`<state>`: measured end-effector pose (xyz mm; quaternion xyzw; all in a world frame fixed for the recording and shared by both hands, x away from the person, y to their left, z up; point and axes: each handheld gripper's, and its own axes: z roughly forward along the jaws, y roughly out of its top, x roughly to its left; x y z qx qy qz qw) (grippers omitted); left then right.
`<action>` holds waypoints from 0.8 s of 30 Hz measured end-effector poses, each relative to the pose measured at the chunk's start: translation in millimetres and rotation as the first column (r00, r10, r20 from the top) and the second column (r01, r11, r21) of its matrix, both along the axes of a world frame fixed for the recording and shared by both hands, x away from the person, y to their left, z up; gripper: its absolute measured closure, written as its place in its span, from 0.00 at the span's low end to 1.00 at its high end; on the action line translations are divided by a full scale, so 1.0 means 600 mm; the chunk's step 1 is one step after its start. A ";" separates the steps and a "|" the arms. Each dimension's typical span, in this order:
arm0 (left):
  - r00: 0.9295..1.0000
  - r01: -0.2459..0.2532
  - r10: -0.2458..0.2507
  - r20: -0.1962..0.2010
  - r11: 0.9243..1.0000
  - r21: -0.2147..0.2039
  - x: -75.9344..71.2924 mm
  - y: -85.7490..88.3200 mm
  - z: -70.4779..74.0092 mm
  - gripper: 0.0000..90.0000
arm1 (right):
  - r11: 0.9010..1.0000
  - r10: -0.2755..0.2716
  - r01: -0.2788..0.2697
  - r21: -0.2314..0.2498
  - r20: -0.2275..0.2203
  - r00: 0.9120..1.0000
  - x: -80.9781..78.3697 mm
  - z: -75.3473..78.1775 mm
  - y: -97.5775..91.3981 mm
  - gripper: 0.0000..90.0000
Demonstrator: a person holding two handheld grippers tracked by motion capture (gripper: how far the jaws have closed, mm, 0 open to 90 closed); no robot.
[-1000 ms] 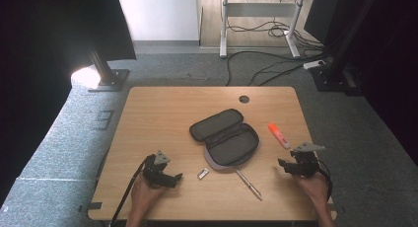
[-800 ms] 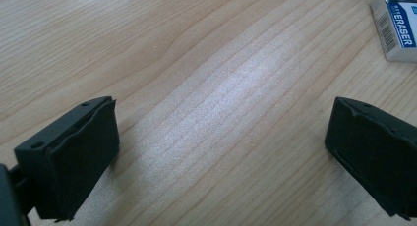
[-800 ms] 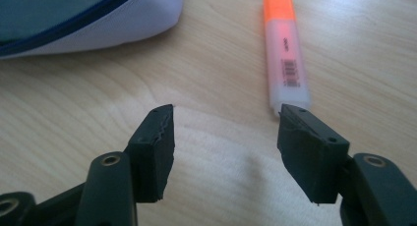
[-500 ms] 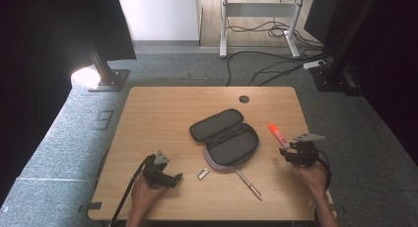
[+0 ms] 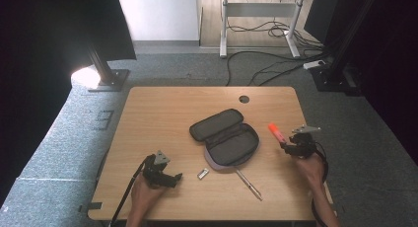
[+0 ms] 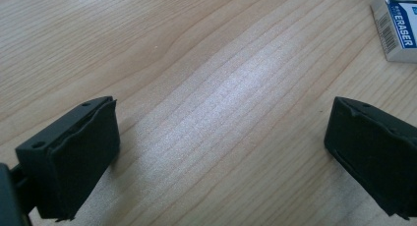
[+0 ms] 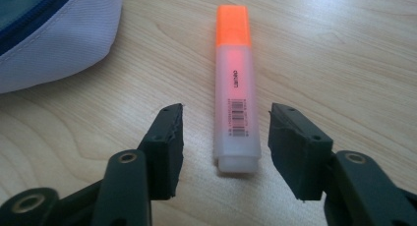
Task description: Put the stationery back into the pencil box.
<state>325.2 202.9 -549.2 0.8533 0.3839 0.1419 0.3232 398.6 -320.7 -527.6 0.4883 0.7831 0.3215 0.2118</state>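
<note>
Since a second ago the right gripper has slid up the table toward the orange highlighter, and its jaws have just been closing, though they stand apart now with the highlighter's pale end between them and no pad pressing on it. Seen from the right gripper view, the highlighter lies flat on the wood, pointing to 12 o'clock: a bright orange cap at the far end, a translucent pinkish barrel with small print and a barcode, and a whitish butt just between the fingertips. In the high view it sits at the table's 3 o'clock side, just right of the pencil case.

That case lies open near the table's middle, dark inside, pale lilac outside with a blue zip; what it holds cannot be made out. Near its 6 o'clock edge lie a silver pen and a small white eraser.

At 7 o'clock the left gripper rests low over bare wood, jaws wide apart, with the eraser well off at its 1 o'clock.
</note>
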 end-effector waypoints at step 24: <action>1.000 0.000 0.000 0.000 1.000 0.000 0.000 0.000 0.000 0.00 | 0.999 -0.013 0.014 0.040 -0.034 0.999 0.044 -0.027 0.001 0.71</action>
